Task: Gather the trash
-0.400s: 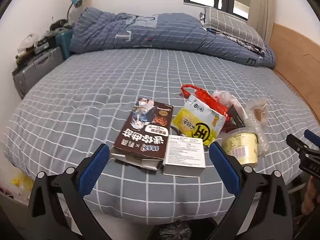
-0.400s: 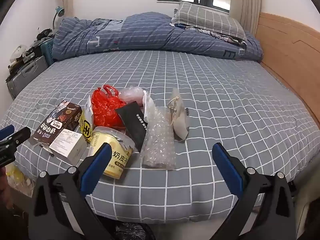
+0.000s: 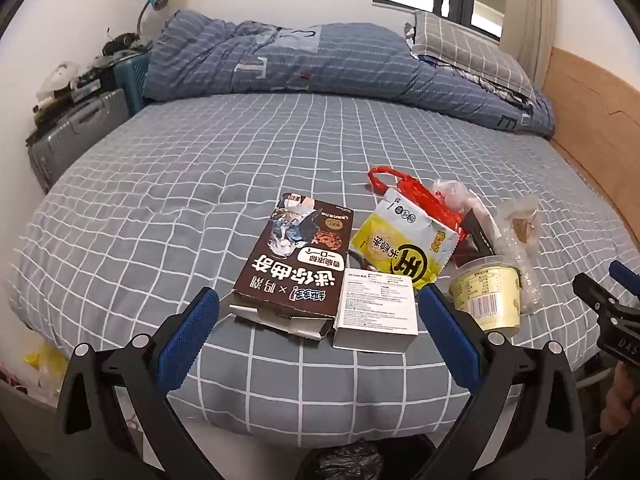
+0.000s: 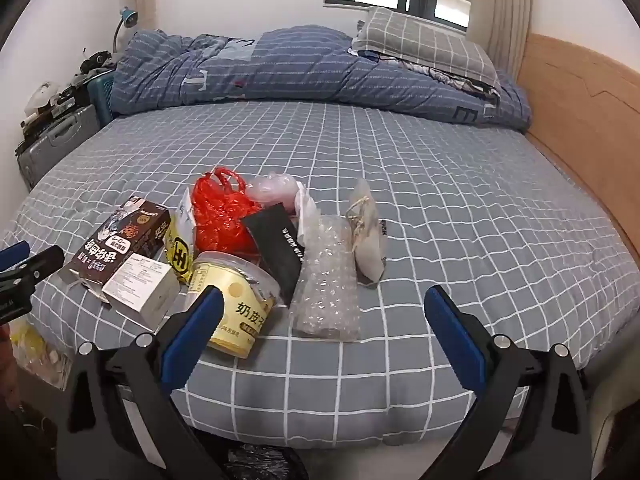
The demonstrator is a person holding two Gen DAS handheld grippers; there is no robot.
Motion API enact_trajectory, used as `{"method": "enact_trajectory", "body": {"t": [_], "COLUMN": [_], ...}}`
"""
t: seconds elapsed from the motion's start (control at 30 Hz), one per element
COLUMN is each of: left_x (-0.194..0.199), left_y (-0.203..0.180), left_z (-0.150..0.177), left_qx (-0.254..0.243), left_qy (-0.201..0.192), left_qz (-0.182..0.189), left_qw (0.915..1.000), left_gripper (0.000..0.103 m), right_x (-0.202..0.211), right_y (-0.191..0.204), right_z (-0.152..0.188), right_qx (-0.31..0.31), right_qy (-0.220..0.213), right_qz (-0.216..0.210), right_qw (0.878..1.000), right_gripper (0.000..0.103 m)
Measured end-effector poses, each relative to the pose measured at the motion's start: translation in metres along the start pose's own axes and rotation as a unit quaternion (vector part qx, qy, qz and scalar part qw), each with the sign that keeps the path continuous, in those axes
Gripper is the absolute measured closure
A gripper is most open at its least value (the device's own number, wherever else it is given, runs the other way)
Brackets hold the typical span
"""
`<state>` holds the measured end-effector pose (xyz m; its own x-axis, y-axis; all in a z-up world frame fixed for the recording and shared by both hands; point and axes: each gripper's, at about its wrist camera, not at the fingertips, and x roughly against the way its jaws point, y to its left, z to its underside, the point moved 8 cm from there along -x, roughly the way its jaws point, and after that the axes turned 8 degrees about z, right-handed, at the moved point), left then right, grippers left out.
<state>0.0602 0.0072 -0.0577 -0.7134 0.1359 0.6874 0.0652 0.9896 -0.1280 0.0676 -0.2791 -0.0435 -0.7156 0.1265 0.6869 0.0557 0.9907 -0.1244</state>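
Observation:
A heap of trash lies on the checked bed near its front edge. It holds a brown snack box (image 3: 292, 256) (image 4: 120, 244), a white carton (image 3: 376, 308) (image 4: 140, 288), a yellow snack bag (image 3: 404, 244), a red plastic bag (image 4: 220, 212), a yellow lidded cup (image 4: 232, 300) (image 3: 486, 296), a black packet (image 4: 276, 244), bubble wrap (image 4: 328, 288) and a clear pouch (image 4: 366, 236). My left gripper (image 3: 318, 336) hovers open just short of the two boxes. My right gripper (image 4: 322, 332) hangs open before the cup and bubble wrap. Neither holds anything.
A black bin bag (image 4: 256, 464) (image 3: 344, 460) sits below the bed's front edge. A rumpled blue duvet (image 3: 320, 64) and pillow (image 4: 424, 40) lie at the back. Suitcases (image 3: 76, 128) stand at the left and a wooden headboard (image 4: 580, 120) at the right.

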Motion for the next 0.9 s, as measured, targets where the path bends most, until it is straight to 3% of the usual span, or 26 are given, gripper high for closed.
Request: {"method": "enact_trajectory", "body": {"t": [0.9], "left_x": [-0.0082], "left_y": [-0.0004], "left_z": [0.005], "left_qx": [-0.009], "left_qy": [0.022], "left_qz": [-0.01], "left_qw": [0.9997], "left_gripper": [0.006], "right_x": [-0.0072], "right_y": [-0.0047], "right_z": [0.0002], "right_qx": [-0.005], "right_qy": [0.001], "right_qz": [0.007], "right_qw": [1.0], "right_gripper": [0.007]}}
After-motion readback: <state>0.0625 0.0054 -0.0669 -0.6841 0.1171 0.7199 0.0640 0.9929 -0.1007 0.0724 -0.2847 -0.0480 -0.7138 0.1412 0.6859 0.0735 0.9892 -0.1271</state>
